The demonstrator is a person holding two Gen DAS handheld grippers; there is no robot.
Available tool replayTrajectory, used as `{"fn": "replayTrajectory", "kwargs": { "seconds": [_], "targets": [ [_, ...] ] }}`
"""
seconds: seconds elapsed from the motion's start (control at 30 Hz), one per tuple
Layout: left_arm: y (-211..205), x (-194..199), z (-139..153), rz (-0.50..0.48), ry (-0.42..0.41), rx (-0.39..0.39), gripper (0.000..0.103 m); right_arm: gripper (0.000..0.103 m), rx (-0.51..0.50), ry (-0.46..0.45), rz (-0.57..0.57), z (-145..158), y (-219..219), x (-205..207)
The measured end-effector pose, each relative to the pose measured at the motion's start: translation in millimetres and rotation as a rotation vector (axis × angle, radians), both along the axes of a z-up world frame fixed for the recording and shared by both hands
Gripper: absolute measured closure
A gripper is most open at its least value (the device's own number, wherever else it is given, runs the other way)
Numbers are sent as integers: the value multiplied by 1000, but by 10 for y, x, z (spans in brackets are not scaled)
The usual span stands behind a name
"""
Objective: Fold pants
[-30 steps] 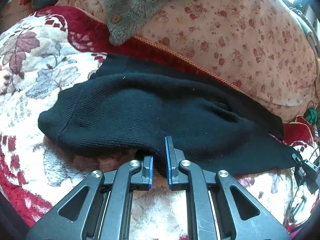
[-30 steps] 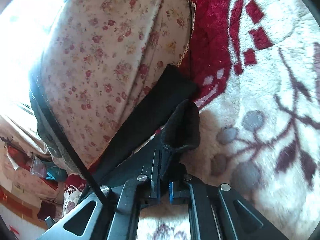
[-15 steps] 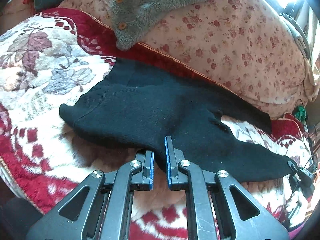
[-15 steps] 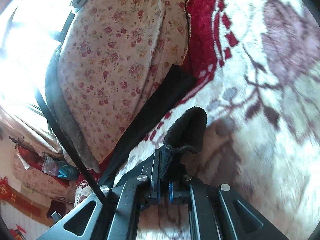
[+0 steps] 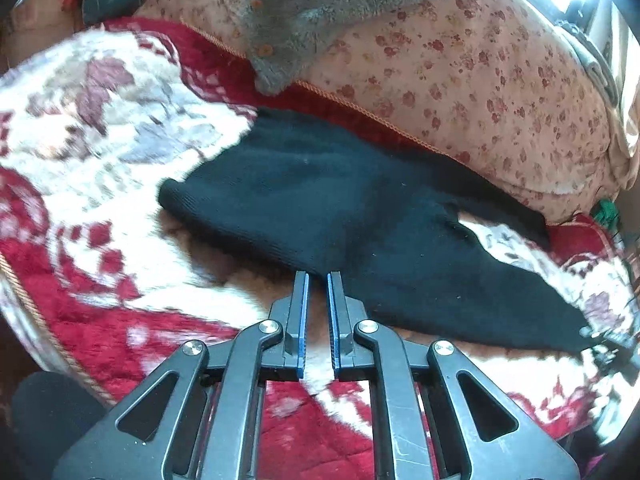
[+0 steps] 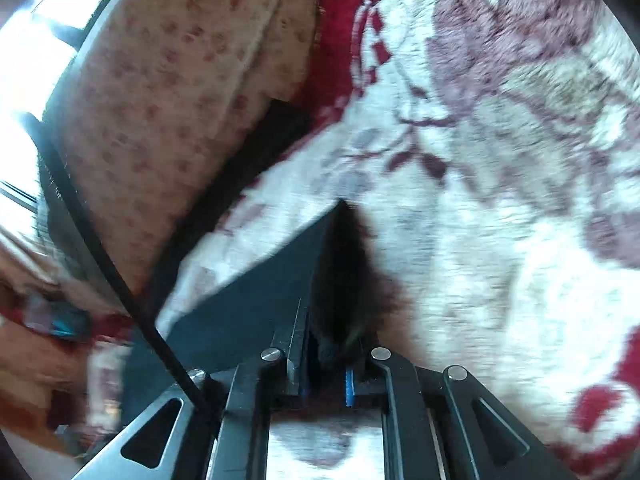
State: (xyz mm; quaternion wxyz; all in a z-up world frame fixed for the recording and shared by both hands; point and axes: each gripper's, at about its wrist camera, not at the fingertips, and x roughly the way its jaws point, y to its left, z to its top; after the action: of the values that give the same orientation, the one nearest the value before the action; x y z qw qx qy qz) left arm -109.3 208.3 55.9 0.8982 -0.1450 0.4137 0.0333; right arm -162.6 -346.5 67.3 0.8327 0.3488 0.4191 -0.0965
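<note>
Black knit pants (image 5: 360,216) spread on the red-and-cream floral blanket (image 5: 100,168), far edge against the flowered cushion (image 5: 460,68), left gripper (image 5: 318,280) narrowly parted at the pants' near edge, nothing between its fingers, right gripper (image 6: 332,320) clamping a pant leg, grey fleece garment (image 5: 340,4) atop the cushion.

My left camera low over blanket (image 5: 100,208), facing pants (image 5: 360,216); right camera close on same pants (image 6: 256,280), blanket (image 6: 500,200).

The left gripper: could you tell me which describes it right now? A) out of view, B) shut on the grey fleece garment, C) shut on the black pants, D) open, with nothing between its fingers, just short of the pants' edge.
D: the left gripper shows a clear gap between its blue pads, with the black pants lying just beyond the tips.
</note>
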Motion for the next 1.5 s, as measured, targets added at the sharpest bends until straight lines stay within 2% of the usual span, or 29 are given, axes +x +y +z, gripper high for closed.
{"fn": "replayTrajectory", "kwargs": {
  "seconds": [0.07, 0.13, 0.2, 0.43, 0.57, 0.83, 1.0, 1.13, 1.17, 1.2, 1.27, 1.5],
  "targets": [
    [34, -59, 66, 12, -12, 46, 96, 84, -73, 41, -39, 91, -32, -52],
    [87, -96, 126, 16, -23, 51, 88, 84, -96, 38, -50, 173, -59, -96],
    [121, -99, 178, 18, -34, 46, 79, 84, -83, 9, -50, 264, -84, -138],
    [36, 80, 262, 2, -38, 35, 77, 83, -47, -77, 13, 481, 127, 50],
    [-112, 230, 277, -29, -25, 27, 77, 72, -48, -84, 95, 483, 384, 301],
    [-355, 639, 319, -105, 20, -29, 77, 71, -33, -65, 196, 393, 665, 863],
    [-487, 925, 360, -156, 35, -15, 77, 66, -71, -46, 235, 400, 635, 1241],
    [-541, 1207, 372, -202, 65, -40, 76, 62, -89, -30, 239, 417, 466, 1576],
    [-561, 1298, 378, -218, 73, -44, 68, 61, -100, -27, 236, 433, 429, 1650],
    [-579, 1389, 386, -234, 77, -52, 56, 60, -114, -25, 233, 446, 388, 1730],
    [-605, 1531, 410, -257, 81, -65, 49, 55, -150, -20, 233, 472, 277, 1939],
    [-791, 2146, 304, -379, 131, -32, 49, 54, -205, 6, 214, 381, -9, 2507]
  ]
}}
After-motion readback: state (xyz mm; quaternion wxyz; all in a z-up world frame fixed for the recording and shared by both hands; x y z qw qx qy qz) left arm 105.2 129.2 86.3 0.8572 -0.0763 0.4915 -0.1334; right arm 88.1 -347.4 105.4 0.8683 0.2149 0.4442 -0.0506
